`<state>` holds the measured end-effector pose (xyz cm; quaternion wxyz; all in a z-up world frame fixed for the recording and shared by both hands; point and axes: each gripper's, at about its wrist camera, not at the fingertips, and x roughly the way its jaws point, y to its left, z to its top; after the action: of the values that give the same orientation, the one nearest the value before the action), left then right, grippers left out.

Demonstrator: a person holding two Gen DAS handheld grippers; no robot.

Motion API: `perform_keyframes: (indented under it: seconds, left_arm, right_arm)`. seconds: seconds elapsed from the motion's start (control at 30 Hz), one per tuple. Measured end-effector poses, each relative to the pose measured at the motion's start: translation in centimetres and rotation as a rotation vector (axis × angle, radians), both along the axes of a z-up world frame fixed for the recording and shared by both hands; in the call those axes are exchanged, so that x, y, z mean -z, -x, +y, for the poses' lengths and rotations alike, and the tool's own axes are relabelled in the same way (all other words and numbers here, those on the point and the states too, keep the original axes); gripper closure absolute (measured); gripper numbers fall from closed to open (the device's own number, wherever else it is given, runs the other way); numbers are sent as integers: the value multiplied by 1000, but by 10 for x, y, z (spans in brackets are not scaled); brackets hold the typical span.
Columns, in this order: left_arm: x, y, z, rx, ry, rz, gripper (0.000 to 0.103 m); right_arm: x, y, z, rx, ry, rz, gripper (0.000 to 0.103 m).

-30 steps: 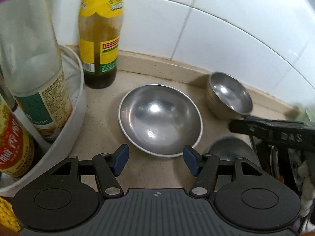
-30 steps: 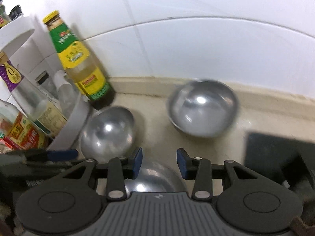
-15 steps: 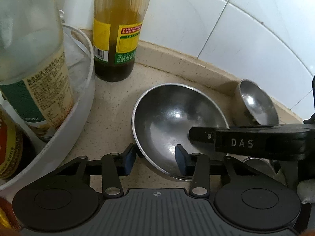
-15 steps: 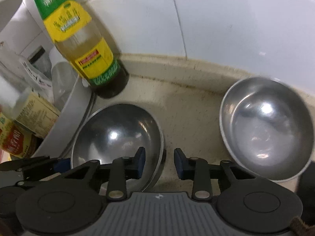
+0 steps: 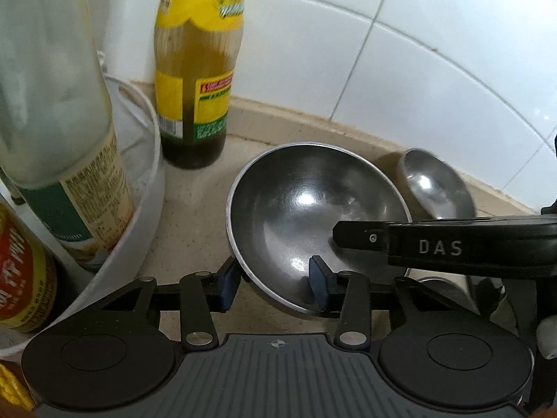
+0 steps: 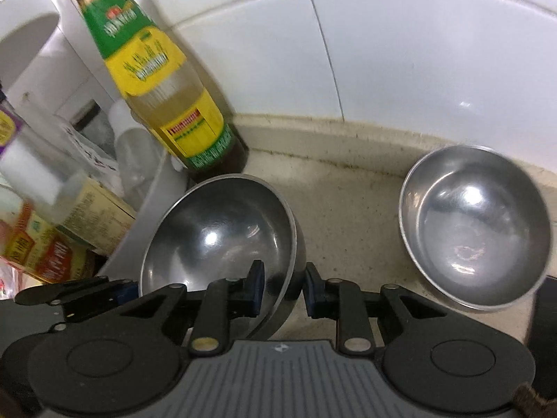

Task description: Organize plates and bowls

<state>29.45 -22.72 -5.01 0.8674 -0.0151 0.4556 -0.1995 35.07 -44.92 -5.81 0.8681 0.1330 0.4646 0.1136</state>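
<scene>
Now | large bowl [image 5: 306,205] rim straddled | left gripper [image 5: 275,287], right gripper [image 6: 283,287] fingers spread

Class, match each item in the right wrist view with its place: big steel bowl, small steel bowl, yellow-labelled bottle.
1. big steel bowl
2. small steel bowl
3. yellow-labelled bottle

A. upright at the foot of the tiled wall, left
B. alone on the counter, far right
C. rim between the fingers of the right gripper

Pairs: 1-C, 2-B, 3-A
</scene>
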Motion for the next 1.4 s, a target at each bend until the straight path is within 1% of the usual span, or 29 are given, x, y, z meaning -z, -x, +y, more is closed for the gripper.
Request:
perform_keyframes:
  seconds: [0.27, 0.5, 0.63, 0.8, 0.93, 1.03, 1.07, 1.13, 1.2, 1.3, 1.4]
  left_arm:
    - [-29, 27, -8, 75, 25, -56, 51]
    - [-37, 50, -22, 148, 24, -71, 51]
    - [-33, 63, -30, 193, 9, -68, 51]
    - [-24, 74, -38, 222, -8, -46, 51]
    - [-18, 80, -43, 237, -19, -32, 51]
    - [-11, 81, -46, 258, -16, -8, 52]
    - [-9, 80, -45, 259, -17, -7, 52]
    - [-11, 82, -41, 245, -21, -23, 52]
    - [-15, 79, -36, 227, -17, -34, 52]
    - [-21, 78, -33, 215, -15, -53, 50]
    - [-26, 77, -34, 211, -14, -64, 49]
  right_arm:
    - [-39, 38, -12, 60, -10, -58, 81]
    - [-56, 77, -19, 116, 3, -63, 81]
    - [-53, 96, -23, 144, 6, -36, 81]
    - [-43, 111, -25, 173, 6, 1, 81]
    - [-39, 118, -24, 182, 15, 17, 81]
    - [-34, 119, -24, 192, 24, 42, 79]
    - [-32, 120, -25, 197, 32, 46, 79]
    - [-32, 123, -27, 214, 70, 37, 74]
    - [-34, 127, -35, 234, 69, 33, 70]
    - [-37, 134, -44, 256, 94, 22, 69]
    - [-38, 139, -53, 265, 93, 12, 69]
